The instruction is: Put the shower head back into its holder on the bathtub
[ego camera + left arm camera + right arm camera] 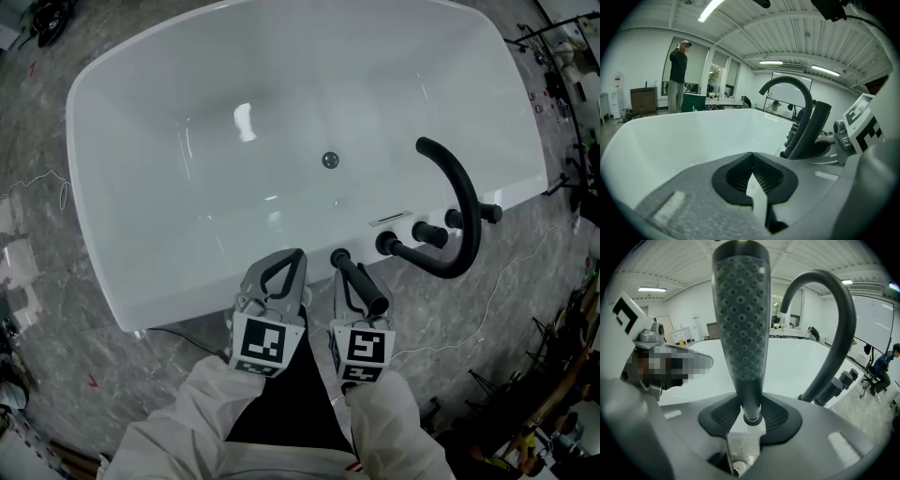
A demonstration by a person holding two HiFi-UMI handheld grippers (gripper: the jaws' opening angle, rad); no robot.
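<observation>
The black stick shower head (367,289) stands tilted over the near rim of the white bathtub (141,216). Its lower end sits at the rim, and I cannot make out the holder under it. My right gripper (343,268) is shut on its handle. In the right gripper view the nozzle face (740,324) rises from between the pads, with my right gripper (751,416) closed on the thin neck. My left gripper (298,256) hangs beside it over the rim, shut with nothing in it. In the left gripper view the tips of my left gripper (751,161) meet and the shower head (813,126) shows at right.
A black arched faucet (461,211) and several black knobs (429,232) stand on the rim right of the shower head. The drain (330,159) lies mid-tub. One person (677,75) stands beyond the tub and another (883,366) sits at right. Cables and stands crowd the floor at right.
</observation>
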